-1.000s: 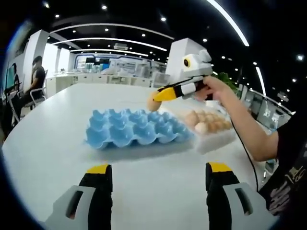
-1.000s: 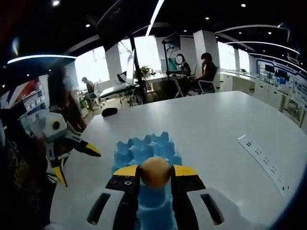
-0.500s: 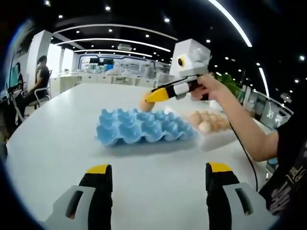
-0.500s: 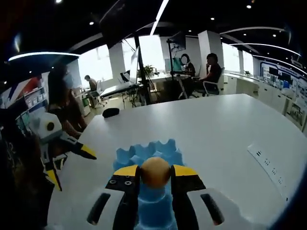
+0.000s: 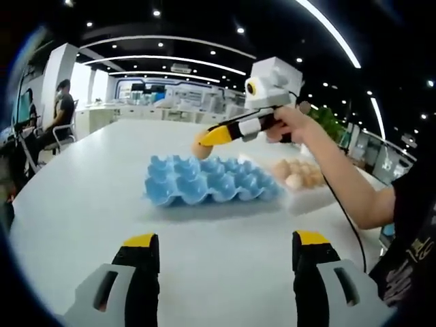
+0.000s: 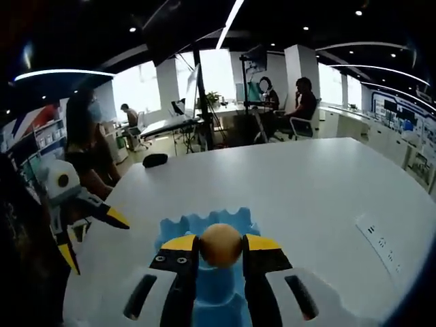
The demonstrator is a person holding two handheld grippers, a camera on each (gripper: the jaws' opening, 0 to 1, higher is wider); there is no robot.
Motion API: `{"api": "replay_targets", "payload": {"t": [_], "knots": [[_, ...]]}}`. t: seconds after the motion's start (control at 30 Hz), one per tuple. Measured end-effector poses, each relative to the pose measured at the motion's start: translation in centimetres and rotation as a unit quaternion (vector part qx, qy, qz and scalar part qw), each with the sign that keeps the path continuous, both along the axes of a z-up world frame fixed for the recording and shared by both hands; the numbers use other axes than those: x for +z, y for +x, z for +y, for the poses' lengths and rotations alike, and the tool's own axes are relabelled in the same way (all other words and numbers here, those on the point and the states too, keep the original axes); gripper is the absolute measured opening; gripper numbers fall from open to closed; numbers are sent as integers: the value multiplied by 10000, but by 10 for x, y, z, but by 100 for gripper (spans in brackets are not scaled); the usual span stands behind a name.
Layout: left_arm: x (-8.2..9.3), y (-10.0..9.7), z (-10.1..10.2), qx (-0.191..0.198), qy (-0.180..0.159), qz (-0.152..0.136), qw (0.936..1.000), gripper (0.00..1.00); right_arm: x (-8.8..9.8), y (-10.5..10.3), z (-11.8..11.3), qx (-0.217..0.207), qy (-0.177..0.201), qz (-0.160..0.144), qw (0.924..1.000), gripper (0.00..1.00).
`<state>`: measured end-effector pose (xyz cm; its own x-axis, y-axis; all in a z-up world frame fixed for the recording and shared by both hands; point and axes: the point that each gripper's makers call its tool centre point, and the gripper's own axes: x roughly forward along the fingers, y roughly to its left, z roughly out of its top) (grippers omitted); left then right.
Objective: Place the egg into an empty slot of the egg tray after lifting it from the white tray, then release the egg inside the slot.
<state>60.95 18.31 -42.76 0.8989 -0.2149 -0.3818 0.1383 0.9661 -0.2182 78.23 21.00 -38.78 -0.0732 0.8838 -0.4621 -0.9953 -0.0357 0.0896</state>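
A brown egg [image 6: 220, 244] is clamped between the yellow-tipped jaws of my right gripper [image 6: 220, 246], held above the far end of the blue egg tray [image 6: 211, 286]. In the left gripper view the same egg [image 5: 201, 149] hangs over the back left slots of the blue egg tray [image 5: 208, 185], with the right gripper [image 5: 204, 141] shut on it in a person's hand. The white tray [image 5: 315, 191] with several eggs sits right of the blue tray. My left gripper [image 5: 218, 242] stands open over bare table, well short of the trays.
A white round table [image 5: 88, 184] carries both trays. A power strip [image 6: 381, 244] lies on the table at the right. A dark object [image 6: 156, 160] rests near the far edge. People sit and stand at desks beyond the table.
The right gripper has carried the egg leftward along the blue tray, from its right end toward its back left slots. The left gripper stays open and still.
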Motion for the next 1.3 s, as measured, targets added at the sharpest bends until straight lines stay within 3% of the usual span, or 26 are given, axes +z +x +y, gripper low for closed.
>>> {"api": "replay_targets", "payload": {"t": [0.23,0.57,1.03,1.3], "knots": [[0,-2,4,48,-9,5,10000,81,-2,-2,20,117,-3,2,9999,27],[0,-4,9,151,-45,-4,9999,81,-2,13,42,169,-113,-142,9997,27],[2,-11,16,287,-25,-38,9996,81,-13,-3,61,174,-218,-166,9995,27],[4,-13,19,351,-18,-61,9994,81,-17,3,66,116,-302,-186,9993,27]]}}
